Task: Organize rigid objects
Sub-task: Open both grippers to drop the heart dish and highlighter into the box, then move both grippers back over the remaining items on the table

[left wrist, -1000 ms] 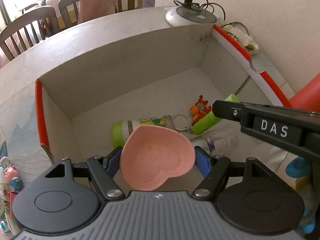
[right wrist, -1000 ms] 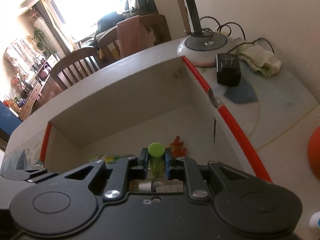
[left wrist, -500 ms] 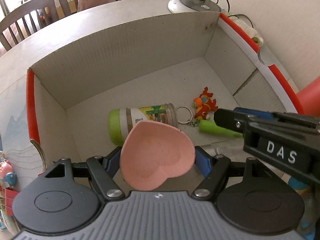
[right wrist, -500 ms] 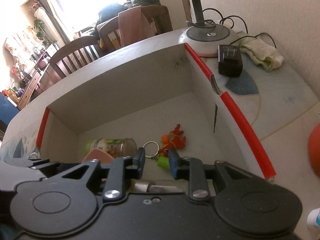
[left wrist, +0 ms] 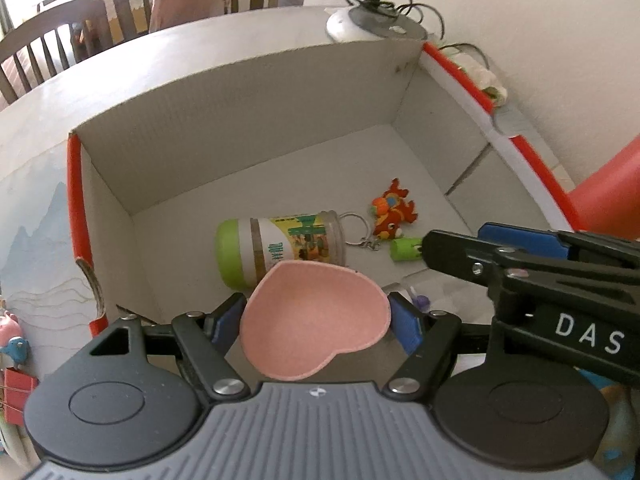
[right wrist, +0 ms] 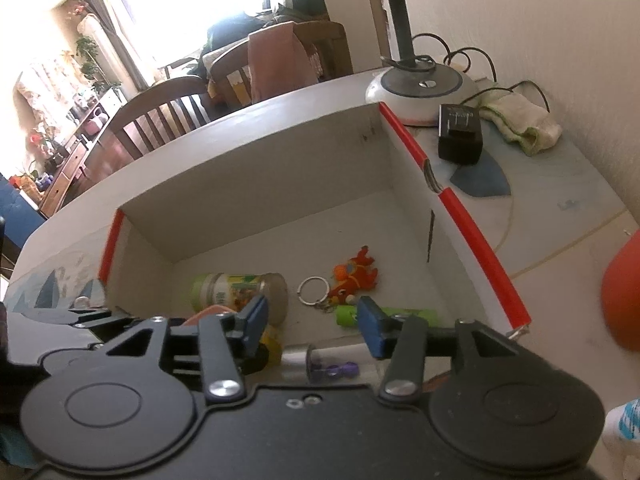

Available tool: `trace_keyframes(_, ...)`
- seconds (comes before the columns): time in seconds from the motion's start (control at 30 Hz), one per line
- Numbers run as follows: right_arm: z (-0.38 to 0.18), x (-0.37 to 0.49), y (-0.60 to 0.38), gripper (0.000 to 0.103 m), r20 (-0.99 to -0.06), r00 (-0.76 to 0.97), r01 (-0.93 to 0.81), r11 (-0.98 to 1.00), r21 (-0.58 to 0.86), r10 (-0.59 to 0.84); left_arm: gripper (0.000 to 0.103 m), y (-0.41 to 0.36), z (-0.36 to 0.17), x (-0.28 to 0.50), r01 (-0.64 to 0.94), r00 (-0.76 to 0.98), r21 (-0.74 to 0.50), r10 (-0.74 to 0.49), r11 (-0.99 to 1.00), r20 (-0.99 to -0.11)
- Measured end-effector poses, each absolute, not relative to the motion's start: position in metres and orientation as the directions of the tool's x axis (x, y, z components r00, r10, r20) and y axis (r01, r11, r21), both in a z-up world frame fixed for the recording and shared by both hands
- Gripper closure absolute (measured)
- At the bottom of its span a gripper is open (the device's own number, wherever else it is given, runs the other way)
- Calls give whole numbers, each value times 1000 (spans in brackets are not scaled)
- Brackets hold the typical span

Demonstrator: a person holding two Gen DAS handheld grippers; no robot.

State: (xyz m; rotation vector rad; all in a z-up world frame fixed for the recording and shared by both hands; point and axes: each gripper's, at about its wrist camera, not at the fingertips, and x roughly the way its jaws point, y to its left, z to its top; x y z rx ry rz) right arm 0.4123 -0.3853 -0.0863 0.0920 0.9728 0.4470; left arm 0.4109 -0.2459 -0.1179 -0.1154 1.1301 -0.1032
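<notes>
**Heart dish next into the box**

Our left claw grips the pink heart-shaped dish by its sides, over the near edge of the box. Just ahead of it lies the jar, smooth with a green lid. We should lower the dish flat into bare floor, clear of the jar. Right of that sit the keyring toy and the green tube, directly ahead of our right claw, which is spread wide and empty. The box is matte corrugated card.

Matt corrugated cardboard box; matt pink plastic dish; metal keyring.
</notes>
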Motion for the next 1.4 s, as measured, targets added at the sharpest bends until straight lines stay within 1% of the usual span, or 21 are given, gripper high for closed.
trace_keyframes(0.13,-75,403,-383,50,-764,488,-342,897,279,423,27,-245,-108,403,48,453,-156,-160,987,-877)
trace_keyframes(0.2,-70,398,-382,47,-754,495,-346,894,284,431,27,-243,-101,399,54,471,-158,-165,986,-867)
trace_keyframes(0.27,-64,393,-382,40,-742,506,-349,891,289,439,27,-240,-94,393,59,489,-162,-170,985,-855)
trace_keyframes(0.4,-53,384,-379,39,-726,518,-362,885,293,453,27,-231,-82,384,68,518,-176,-186,982,-835)
trace_keyframes(0.47,-48,380,-377,36,-717,522,-368,880,300,462,27,-224,-75,378,70,532,-187,-195,980,-824)
trace_keyframes(0.8,-21,346,-359,28,-662,548,-414,854,317,511,27,-184,-50,341,51,587,-230,-215,972,-780)
trace_keyframes(0.97,-8,326,-345,19,-614,557,-463,823,330,559,27,-161,-40,320,35,603,-270,-235,962,-762)
trace_keyframes(1.13,-2,306,-323,14,-591,555,-510,800,314,586,27,-135,-34,299,12,620,-279,-226,960,-751)
trace_keyframes(1.23,0,294,-309,11,-578,552,-538,786,304,601,20,-118,-32,286,0,630,-276,-214,961,-746)
trace_keyframes(1.4,-3,279,-283,6,-570,529,-571,760,309,629,20,-85,-36,266,-34,633,-265,-185,964,-751)
